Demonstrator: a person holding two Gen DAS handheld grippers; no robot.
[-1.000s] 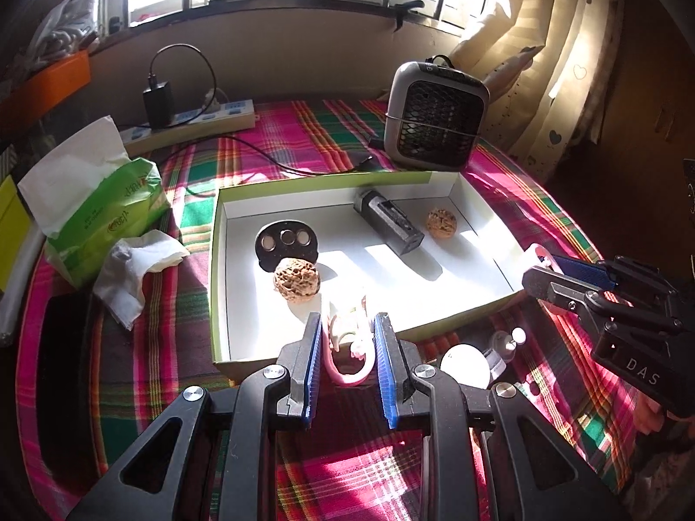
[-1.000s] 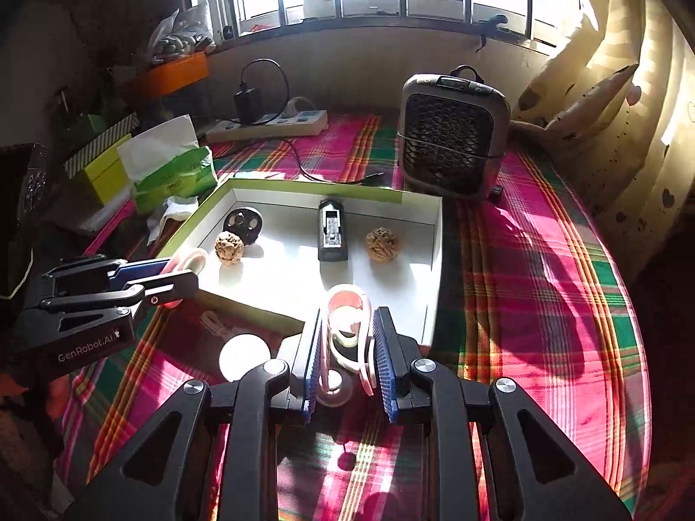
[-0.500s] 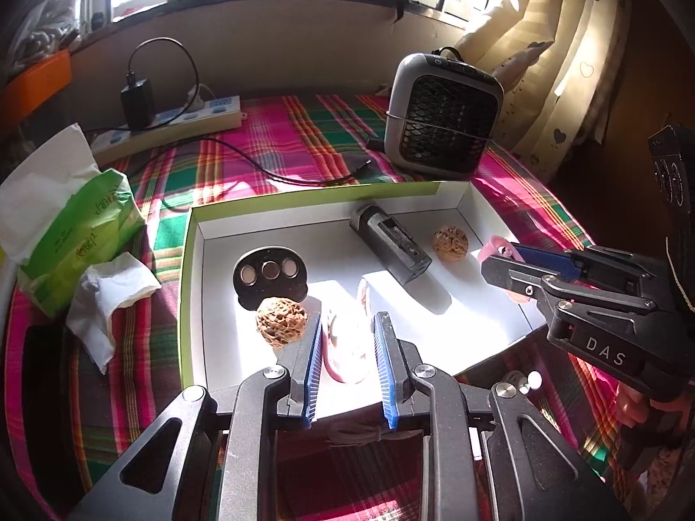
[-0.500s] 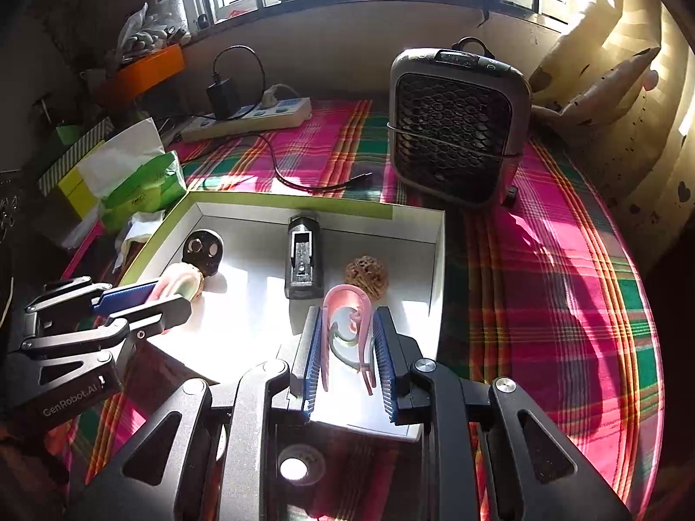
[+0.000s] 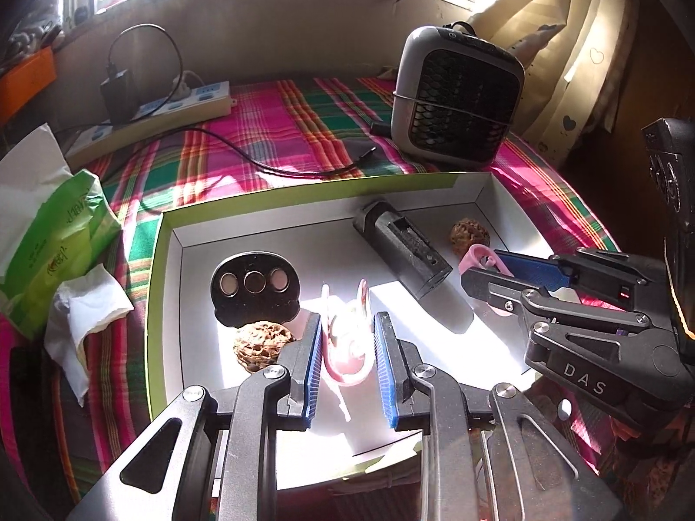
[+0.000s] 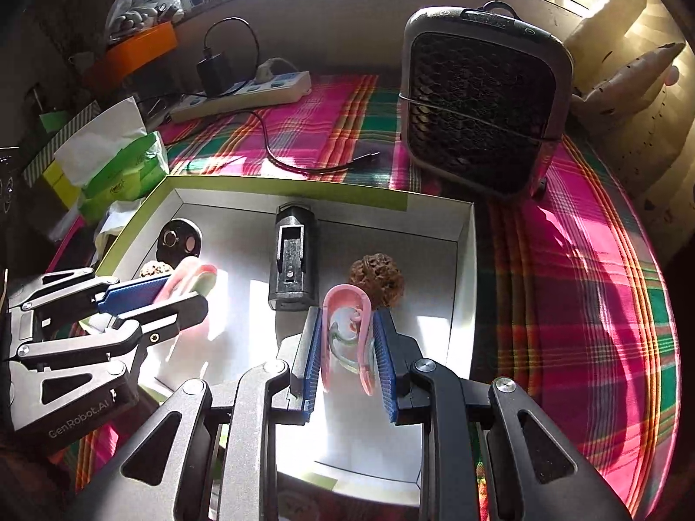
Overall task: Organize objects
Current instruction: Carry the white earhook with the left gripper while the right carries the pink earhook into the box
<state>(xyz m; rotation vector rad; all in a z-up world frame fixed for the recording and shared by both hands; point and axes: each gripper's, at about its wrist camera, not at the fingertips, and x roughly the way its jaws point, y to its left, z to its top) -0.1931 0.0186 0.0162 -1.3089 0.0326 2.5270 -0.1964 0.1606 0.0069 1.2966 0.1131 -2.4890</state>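
A white box with a green rim (image 5: 157, 286) (image 6: 464, 260) lies on the plaid cloth. In it are a black holder (image 5: 402, 249) (image 6: 292, 260), a black disc with three round holes (image 5: 254, 291) (image 6: 179, 239) and two walnuts (image 5: 260, 345) (image 6: 377, 278). My left gripper (image 5: 347, 334) is shut on a pink clip (image 5: 347, 338) over the box, just right of the near walnut. My right gripper (image 6: 347, 338) is shut on another pink clip (image 6: 347, 330) over the box's right part, close in front of the far walnut.
A grey fan heater (image 5: 456, 95) (image 6: 482, 108) stands behind the box. A power strip with a charger and cable (image 5: 173, 104) lies at the back left. A green tissue pack (image 5: 56, 234) and a crumpled tissue (image 5: 87, 325) lie left of the box.
Both grippers have moved forward from the near edge to over the inside of the box, each still holding its pink clip.
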